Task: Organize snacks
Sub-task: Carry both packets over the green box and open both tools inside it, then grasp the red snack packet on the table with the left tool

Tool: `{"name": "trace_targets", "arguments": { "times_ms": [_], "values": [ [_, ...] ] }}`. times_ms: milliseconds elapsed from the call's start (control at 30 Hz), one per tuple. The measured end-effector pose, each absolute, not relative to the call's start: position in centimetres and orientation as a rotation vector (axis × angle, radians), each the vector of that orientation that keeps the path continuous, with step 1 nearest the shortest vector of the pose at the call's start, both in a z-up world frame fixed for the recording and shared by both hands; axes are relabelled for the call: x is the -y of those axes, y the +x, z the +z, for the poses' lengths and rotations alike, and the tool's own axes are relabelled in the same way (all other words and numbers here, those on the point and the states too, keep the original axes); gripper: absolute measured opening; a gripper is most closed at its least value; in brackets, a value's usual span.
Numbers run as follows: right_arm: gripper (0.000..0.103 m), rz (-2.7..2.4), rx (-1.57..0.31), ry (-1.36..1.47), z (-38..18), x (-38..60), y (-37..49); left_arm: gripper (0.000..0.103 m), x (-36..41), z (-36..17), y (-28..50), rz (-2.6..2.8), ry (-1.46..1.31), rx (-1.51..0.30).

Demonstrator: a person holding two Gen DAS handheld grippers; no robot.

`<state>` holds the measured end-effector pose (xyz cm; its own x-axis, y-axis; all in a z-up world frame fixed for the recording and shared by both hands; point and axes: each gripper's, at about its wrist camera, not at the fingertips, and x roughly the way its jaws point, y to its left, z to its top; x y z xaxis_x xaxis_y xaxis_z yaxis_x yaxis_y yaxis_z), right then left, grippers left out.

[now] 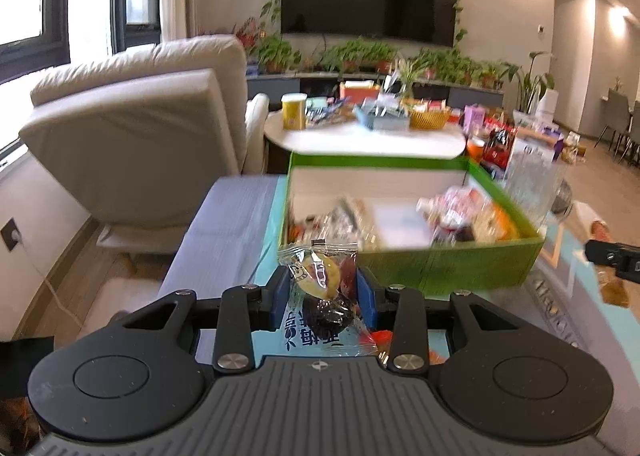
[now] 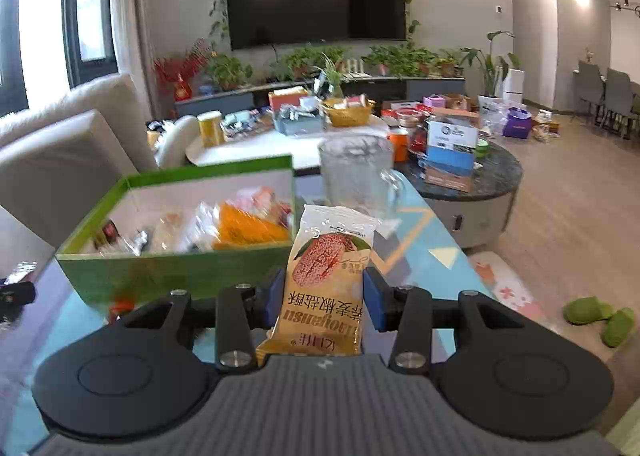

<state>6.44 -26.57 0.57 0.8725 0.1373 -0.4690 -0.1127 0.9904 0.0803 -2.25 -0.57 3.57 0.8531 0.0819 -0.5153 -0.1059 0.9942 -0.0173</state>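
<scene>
Two packets are clamped: a clear-wrapped snack [image 1: 324,280] in the left gripper [image 1: 325,298], an orange biscuit pack [image 2: 326,280] in the right gripper [image 2: 325,300]; release over the green cardboard box [image 2: 176,268] comes next (judged).

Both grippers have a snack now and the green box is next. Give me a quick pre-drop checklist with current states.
1. Left gripper shut on the clear snack packet: ok.
2. Right gripper shut on the orange biscuit packet: ok.
3. Green box open, no lid in the way: ok.
4. Free space in the box: ok, bare floor shows mid-box.
5. Glass mug clear of the right-hand path: cannot tell, it stands close beside the box.
</scene>
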Motion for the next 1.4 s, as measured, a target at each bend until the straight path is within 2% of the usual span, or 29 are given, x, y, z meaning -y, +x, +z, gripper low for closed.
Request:
{"name": "trace_targets", "arguments": {
  "times_ms": [400, 800, 933, 967, 1033, 1067, 1100, 1400],
  "values": [
    [0.051, 0.245, -0.431, 0.059, 2.5, 24.1, 9.0, 0.034, 2.6, 6.1, 2.6, 0.071, -0.011, -0.463],
    [0.051, 0.292, -0.436, 0.077, 2.6, 22.5, 12.6, 0.034, 2.9, 5.0, 7.2, 0.079, -0.01, -0.49],
    [0.052, 0.274, -0.435, 0.116, 2.3, 21.9, 14.0, 0.039, 2.3, 4.0, 9.1, 0.08, -0.038, -0.524],
    [0.054, 0.268, -0.43, 0.129, 2.0, 21.8, 14.3, 0.04, 2.2, 3.7, 9.5, 0.075, -0.044, -0.542],
    [0.071, 0.257, -0.433, 0.149, 1.5, 21.7, 14.9, 0.044, 1.8, 3.2, 9.9, 0.068, -0.056, -0.576],
    [0.083, 0.255, -0.445, 0.157, 1.3, 21.7, 15.1, 0.045, 1.6, 3.0, 9.8, 0.065, -0.061, -0.582],
    [0.087, 0.258, -0.458, 0.169, 1.3, 21.7, 15.3, 0.046, 1.5, 2.9, 9.7, 0.063, -0.063, -0.584],
    [0.087, 0.266, -0.465, 0.208, 2.1, 22.1, 13.3, 0.048, 0.7, 3.4, 6.9, 0.064, -0.074, -0.586]
  ]
}}
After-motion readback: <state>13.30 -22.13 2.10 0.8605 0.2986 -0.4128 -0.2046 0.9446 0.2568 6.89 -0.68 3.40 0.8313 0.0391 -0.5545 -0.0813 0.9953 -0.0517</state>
